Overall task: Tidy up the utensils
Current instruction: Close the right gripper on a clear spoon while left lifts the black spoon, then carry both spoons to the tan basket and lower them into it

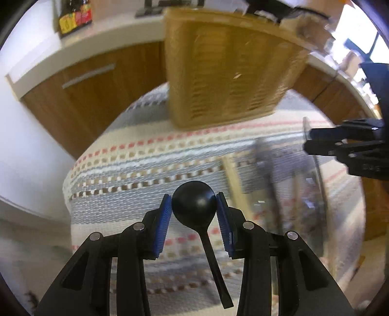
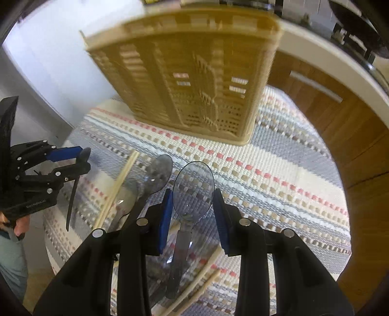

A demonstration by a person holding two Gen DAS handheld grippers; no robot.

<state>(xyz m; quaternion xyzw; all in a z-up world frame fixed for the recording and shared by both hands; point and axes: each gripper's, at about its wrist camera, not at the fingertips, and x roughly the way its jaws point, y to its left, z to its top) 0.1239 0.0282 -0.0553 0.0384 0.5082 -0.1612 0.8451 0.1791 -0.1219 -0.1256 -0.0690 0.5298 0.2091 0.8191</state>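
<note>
My left gripper (image 1: 193, 201) pinches the black spoon (image 1: 194, 206) by its bowl, low centre; my right gripper (image 2: 193, 206) clamps the clear spoon (image 2: 193, 189) likewise, both handles hanging free to drop into the basket (image 2: 184, 80) above.

A striped woven cloth (image 1: 136, 155) in grey, cream, red and tan is covering the table. Behind it, wooden cabinets (image 1: 80, 102) with a metal bar handle (image 1: 88, 75) are running under a pale countertop (image 1: 80, 46), where some dark packaging with yellow and red labels (image 1: 75, 18) is standing. Bright daylight is coming in from a window (image 1: 357, 31) at the upper right of the left wrist view, and a white wall (image 2: 60, 60) is showing beyond the table.
</note>
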